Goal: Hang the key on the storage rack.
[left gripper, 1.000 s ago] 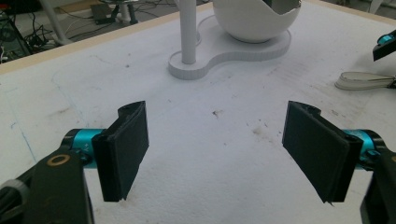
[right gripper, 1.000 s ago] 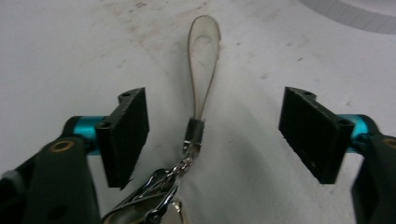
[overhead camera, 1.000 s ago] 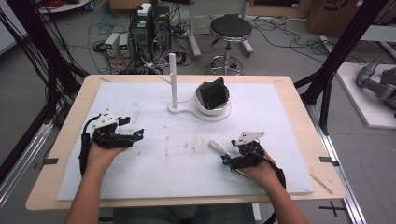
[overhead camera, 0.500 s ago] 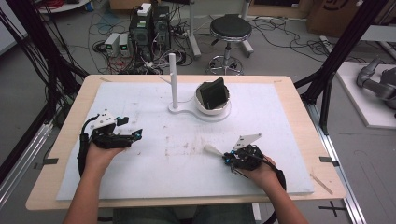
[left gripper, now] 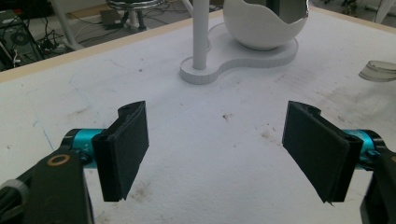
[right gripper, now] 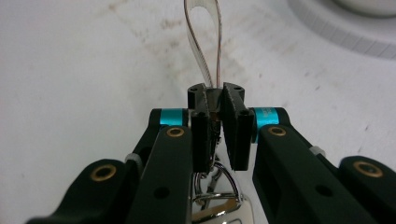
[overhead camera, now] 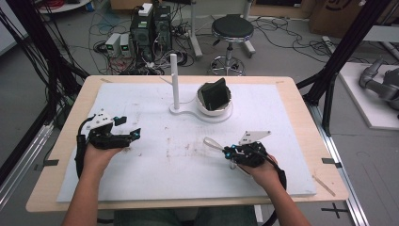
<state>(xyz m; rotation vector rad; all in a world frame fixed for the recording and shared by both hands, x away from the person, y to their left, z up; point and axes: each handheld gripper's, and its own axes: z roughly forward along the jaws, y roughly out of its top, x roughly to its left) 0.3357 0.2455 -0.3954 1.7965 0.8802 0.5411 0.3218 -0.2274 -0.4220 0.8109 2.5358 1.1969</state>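
Change: the right hand-held gripper [right gripper: 215,105] has just been closing, and its jaws now pinch the clear strap loop [right gripper: 203,44] of a keyring that lay free on the counter [overhead camera: 155,174] a second ago.
Meaning: the pick-up looks secured; lifting it toward the white post [overhead camera: 174,80] seems next.
Right hand-held gripper: clamped on the strap, metal ring [right gripper: 217,193] hanging below.
Left hand-held gripper [left gripper: 224,149]: jaws wide apart, holding nothing, low over the counter.
Strap loop: near the counter's right front.

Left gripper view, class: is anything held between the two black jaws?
No: the left gripper stands with its jaws wide apart, and between them lies nothing but the bare white mat.
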